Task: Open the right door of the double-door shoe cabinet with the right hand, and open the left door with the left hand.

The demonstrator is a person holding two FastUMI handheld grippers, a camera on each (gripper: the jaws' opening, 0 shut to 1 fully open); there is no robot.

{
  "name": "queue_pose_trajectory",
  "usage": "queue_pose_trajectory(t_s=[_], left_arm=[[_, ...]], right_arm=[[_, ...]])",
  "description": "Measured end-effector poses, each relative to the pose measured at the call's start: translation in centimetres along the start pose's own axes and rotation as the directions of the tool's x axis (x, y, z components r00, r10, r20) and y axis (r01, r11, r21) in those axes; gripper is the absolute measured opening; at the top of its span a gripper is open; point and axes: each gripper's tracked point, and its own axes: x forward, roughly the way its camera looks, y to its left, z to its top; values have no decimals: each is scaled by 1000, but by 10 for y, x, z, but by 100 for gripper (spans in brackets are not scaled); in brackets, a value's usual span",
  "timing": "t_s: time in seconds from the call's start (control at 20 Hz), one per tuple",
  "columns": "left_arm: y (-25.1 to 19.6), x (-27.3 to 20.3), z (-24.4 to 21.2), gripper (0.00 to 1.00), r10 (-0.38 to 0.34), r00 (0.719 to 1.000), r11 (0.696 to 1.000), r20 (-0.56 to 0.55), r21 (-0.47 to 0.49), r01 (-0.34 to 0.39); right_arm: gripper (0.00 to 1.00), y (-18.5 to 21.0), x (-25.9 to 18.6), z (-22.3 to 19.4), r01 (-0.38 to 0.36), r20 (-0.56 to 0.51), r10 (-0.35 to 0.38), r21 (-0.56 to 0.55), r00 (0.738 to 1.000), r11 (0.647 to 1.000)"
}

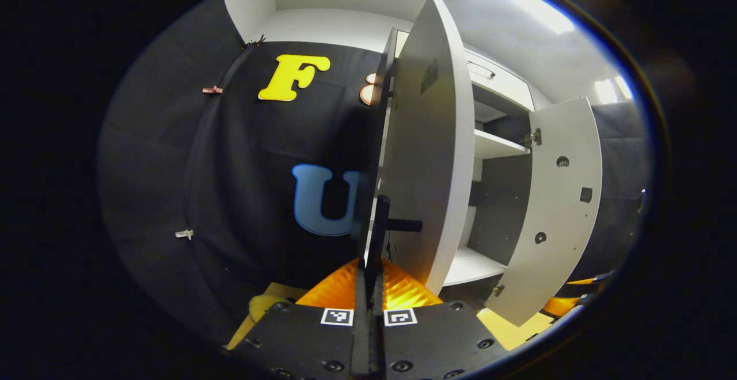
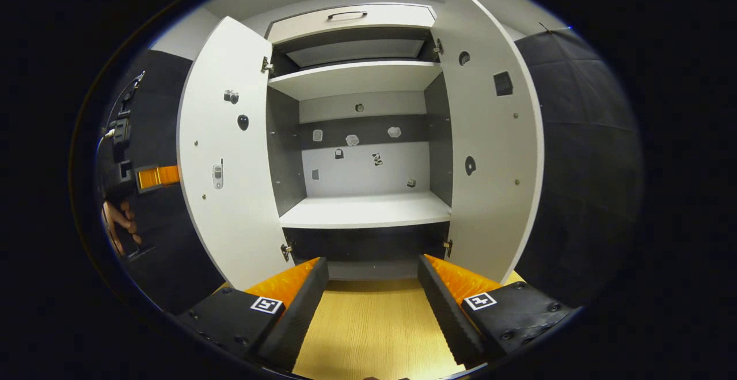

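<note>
Here the left gripper (image 1: 368,276) has its jaws drawn together on the dark handle (image 1: 381,224) of the left door (image 1: 429,155); both fingers look pressed on the bar, with no gap visible between them. The left door stands swung well out from the shoe cabinet (image 2: 363,207), seen nearly edge-on in the left gripper view.

The right gripper (image 2: 373,293) has its jaws wide, holding nothing, hanging over the wooden surface (image 2: 374,328) in front of the cabinet and apart from both doors.

The right door (image 2: 489,149) stands open, inner face showing, hinges at its cabinet side. In the right gripper view both doors flare outward and the interior shelves (image 2: 357,78) are exposed. The left gripper and a hand (image 2: 118,224) show at the far left, behind the left door's edge.

Judgement: both openings are essentially done. Remaining: release the left handle, perhaps after a little more swing.
</note>
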Motion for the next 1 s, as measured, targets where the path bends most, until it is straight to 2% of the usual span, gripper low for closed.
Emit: queue_pose_trajectory(t_s=[0.25,0.45,0.65,0.75,0.9,0.95,1.0], left_arm=[[-1,-20,-1,5,50,999,999,-16,-11,-50],[0,-48,0,5,136,990,990,-21,-26,-136],[-20,-75,2,5,198,980,980,-3,-23,-198],[-38,-86,4,5,221,975,975,21,-14,-221],[-78,-97,-7,5,210,977,977,28,-39,-209],[-90,-99,-9,0,204,979,978,31,-47,-202],[-103,-98,-12,6,196,980,980,38,-55,-194]], right_arm=[[98,-32,-9,15,11,29,-11,2,1000,1000],[98,-59,-15,23,-22,24,22,10,999,1000],[98,-82,-26,31,-53,44,53,3,998,999],[99,-88,-31,32,-74,43,74,15,996,997],[98,-101,-36,39,-93,49,92,19,995,995],[98,-104,-38,42,-99,58,98,17,993,995],[98,-108,-39,46,-99,69,98,12,993,995]])
